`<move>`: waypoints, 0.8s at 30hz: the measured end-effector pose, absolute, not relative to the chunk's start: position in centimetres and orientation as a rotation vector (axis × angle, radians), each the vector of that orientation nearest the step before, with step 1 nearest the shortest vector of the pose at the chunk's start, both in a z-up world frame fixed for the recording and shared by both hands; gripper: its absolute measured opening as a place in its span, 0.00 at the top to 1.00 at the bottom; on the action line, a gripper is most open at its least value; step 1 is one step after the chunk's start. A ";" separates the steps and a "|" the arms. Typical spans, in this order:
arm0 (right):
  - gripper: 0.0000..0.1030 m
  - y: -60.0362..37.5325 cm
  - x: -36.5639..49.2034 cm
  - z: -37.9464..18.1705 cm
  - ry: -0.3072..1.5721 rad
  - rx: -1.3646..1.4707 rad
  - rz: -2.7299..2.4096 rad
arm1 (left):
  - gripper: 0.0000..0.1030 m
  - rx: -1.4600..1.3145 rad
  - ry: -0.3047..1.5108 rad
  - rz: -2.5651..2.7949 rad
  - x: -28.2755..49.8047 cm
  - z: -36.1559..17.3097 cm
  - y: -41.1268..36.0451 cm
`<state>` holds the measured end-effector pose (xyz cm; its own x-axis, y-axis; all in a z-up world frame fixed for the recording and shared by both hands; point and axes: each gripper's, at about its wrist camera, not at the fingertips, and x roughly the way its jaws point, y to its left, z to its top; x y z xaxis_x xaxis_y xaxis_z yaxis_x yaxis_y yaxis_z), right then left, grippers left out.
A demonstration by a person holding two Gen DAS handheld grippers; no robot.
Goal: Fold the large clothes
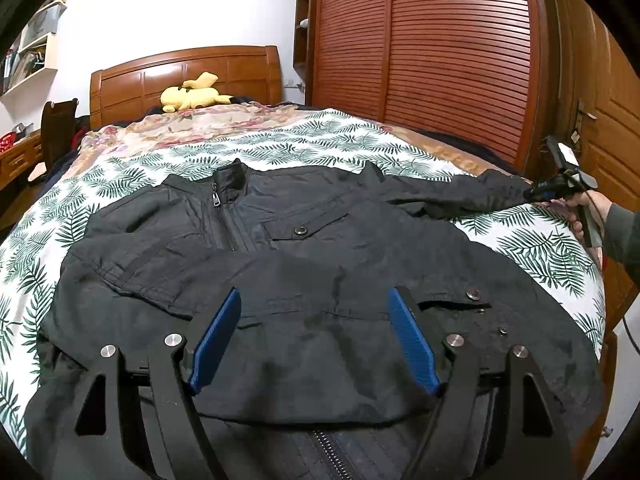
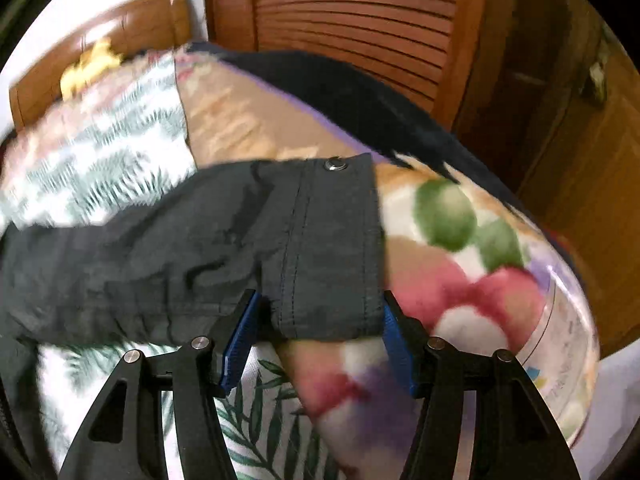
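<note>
Jacket [image 1: 304,264], no legible labels

Matt black cloth jacket [image 1: 320,248], glossy wooden headboard [image 1: 184,76]

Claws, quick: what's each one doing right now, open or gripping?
Left claw: open, above the jacket, holding nothing.
Right claw: open around the sleeve cuff, not closed on it.
</note>
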<state>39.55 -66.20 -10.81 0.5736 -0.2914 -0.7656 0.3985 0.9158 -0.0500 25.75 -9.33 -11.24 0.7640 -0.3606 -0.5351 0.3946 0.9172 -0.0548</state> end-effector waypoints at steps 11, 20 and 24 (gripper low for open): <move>0.84 -57.8 38.2 -3.8 0.697 -0.100 -0.286 | 0.25 0.060 0.569 -0.398 24.7 -11.0 -8.3; 0.89 -45.0 33.5 2.4 0.554 -0.234 -0.014 | 0.25 0.058 0.543 -0.368 22.7 -9.8 -5.4; 0.89 -38.9 31.6 4.3 0.499 -0.260 0.129 | 0.25 0.048 0.528 -0.343 21.9 -9.2 -3.7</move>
